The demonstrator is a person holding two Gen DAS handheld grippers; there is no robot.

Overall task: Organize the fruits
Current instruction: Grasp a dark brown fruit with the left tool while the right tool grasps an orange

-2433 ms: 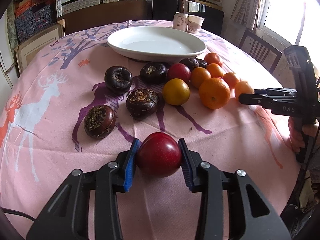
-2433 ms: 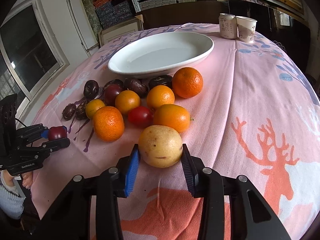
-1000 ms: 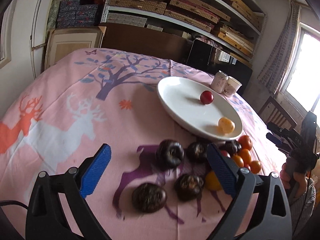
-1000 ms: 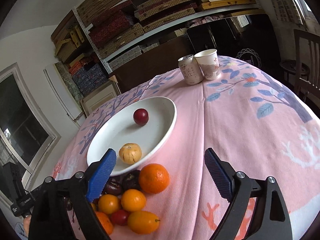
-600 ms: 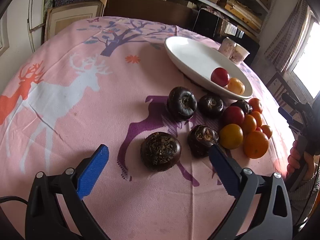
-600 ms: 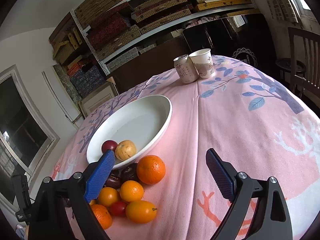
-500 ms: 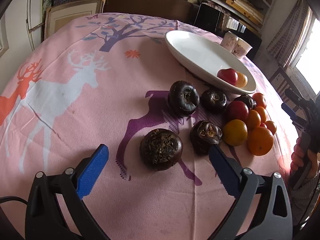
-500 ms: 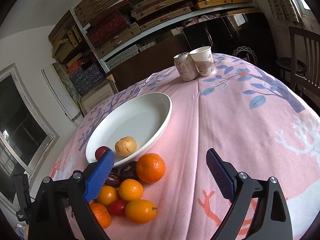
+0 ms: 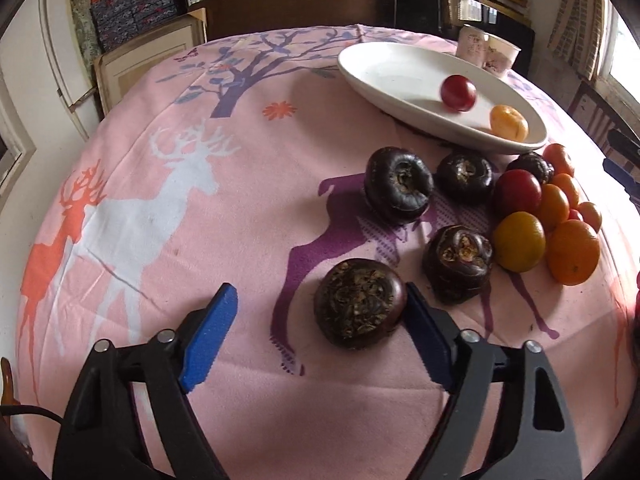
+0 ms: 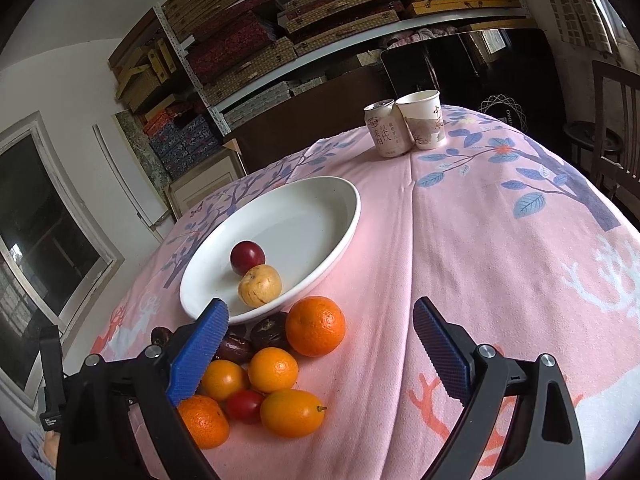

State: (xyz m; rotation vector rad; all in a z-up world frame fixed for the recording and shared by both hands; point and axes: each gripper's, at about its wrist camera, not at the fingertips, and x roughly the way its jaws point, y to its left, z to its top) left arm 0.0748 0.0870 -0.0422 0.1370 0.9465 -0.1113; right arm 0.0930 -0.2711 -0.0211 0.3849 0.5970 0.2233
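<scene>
A white oval plate (image 9: 384, 76) (image 10: 320, 208) holds a red plum (image 9: 458, 93) (image 10: 247, 257) and a yellow fruit (image 9: 509, 122) (image 10: 259, 284). My left gripper (image 9: 318, 340) is open low over the cloth; a dark brown fruit (image 9: 359, 302) lies between its fingers, against the right pad. More dark fruits (image 9: 398, 185), a red plum (image 9: 517, 192) and oranges (image 9: 573, 251) lie to its right. My right gripper (image 10: 320, 354) is open and empty above the oranges (image 10: 315, 325) in front of the plate.
A can (image 10: 385, 129) and a paper cup (image 10: 424, 123) stand at the far side of the pink deer-print tablecloth (image 9: 160, 184). Shelves and cabinets are behind the table, a chair (image 10: 616, 120) at the right.
Both grippers let their fruits go into the plate and opened. The left gripper has come back down around the nearest dark fruit. The red plum has rolled in the plate.
</scene>
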